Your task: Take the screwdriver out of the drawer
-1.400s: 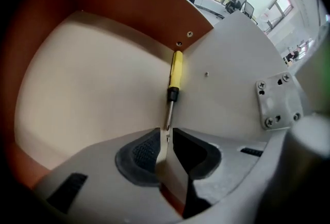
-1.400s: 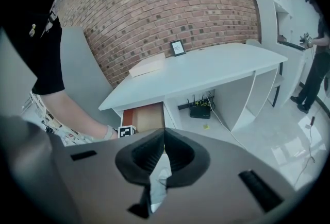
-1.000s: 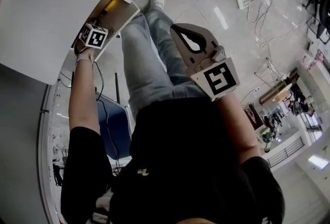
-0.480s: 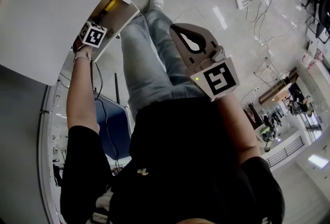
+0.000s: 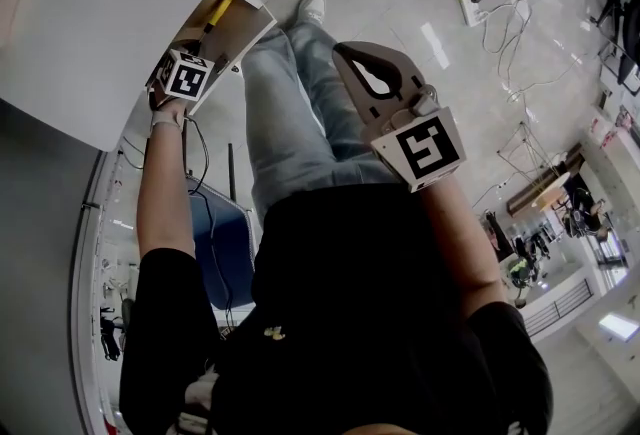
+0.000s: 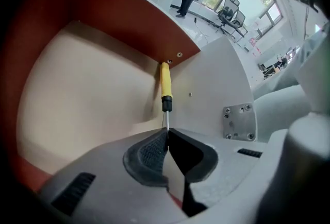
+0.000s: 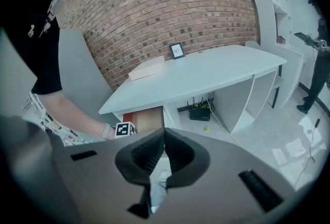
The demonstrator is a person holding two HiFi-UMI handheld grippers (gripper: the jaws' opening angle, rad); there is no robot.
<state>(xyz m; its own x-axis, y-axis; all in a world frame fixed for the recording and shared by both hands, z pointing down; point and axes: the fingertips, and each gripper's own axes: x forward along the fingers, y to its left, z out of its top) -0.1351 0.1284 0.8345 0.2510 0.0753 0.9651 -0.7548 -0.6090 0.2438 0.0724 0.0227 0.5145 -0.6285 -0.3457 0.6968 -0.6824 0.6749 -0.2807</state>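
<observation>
1. My left claw (image 6: 166, 135) reaches into the open drawer (image 6: 82, 94). Its jaws are pressed together on the thin metal shaft of the screwdriver (image 6: 165, 89), right at the tip.
2. The screwdriver lies along the seam where the drawer's pale floor meets its light right-hand wall. Its yellow handle points away from me, and the butt end sits in the far corner against the red-brown back wall.
3. To the left of the screwdriver the drawer floor spreads wide. The red-brown wall curves around it at the back and left.
4. On the right the light wall stands close to my jaws, and a metal plate (image 6: 240, 122) with four screws is fixed to it.
5. From the head view, the drawer (image 5: 245, 23) juts out from under the edge of the white desk (image 5: 90, 13). The yellow handle (image 5: 221, 7) shows inside it, just beyond my left claw's marker cube.
6. My right claw (image 7: 164, 140) is closed with nothing in it. It hangs in the air above my leg, well apart from the drawer.
7. Looking along my right claw, I see the desk (image 7: 206, 71) and the drawer front (image 7: 147, 119) across open tiled floor.
</observation>
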